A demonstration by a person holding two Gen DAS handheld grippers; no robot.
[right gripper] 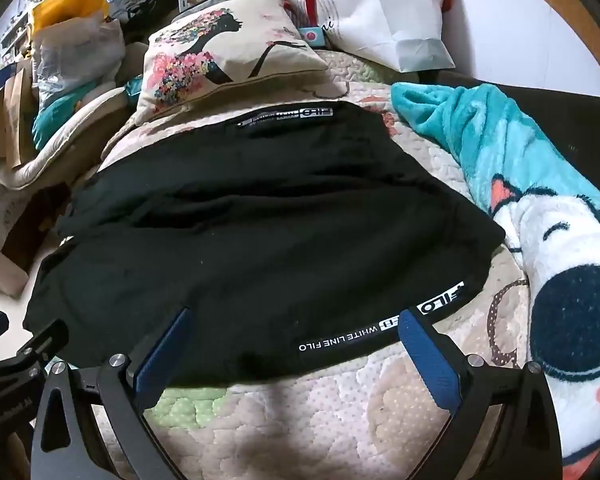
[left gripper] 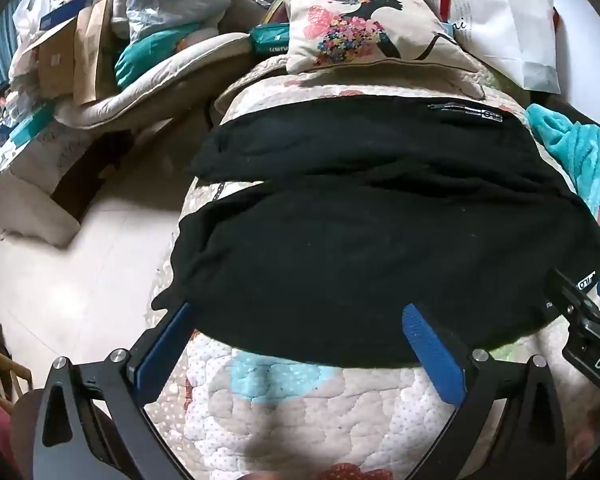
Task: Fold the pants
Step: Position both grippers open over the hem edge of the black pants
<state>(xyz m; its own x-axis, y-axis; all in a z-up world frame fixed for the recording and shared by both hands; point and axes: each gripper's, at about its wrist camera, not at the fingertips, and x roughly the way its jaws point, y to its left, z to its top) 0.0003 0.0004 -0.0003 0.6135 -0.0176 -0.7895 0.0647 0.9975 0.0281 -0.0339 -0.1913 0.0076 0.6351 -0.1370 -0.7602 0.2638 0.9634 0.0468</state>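
Black pants (left gripper: 380,216) lie folded over themselves on a quilted bed cover (left gripper: 284,400), a white-lettered band (right gripper: 380,328) running along their near right edge. My left gripper (left gripper: 300,320) stands open just above the near hem, its blue fingers (left gripper: 432,352) spread wide with nothing pinched. My right gripper (right gripper: 296,328) is open too, hovering over the pants (right gripper: 260,220) near the lettered band. The right gripper's black body (left gripper: 584,320) shows at the right edge of the left wrist view. The left gripper's body (right gripper: 20,360) is at the left edge of the right wrist view.
A floral cushion (left gripper: 364,24) and a white paper bag (left gripper: 500,20) lie at the head of the bed. A turquoise plush blanket (right gripper: 520,184) bunches along the right side. Left of the bed are pale floor (left gripper: 80,260), boxes and bags (left gripper: 72,52).
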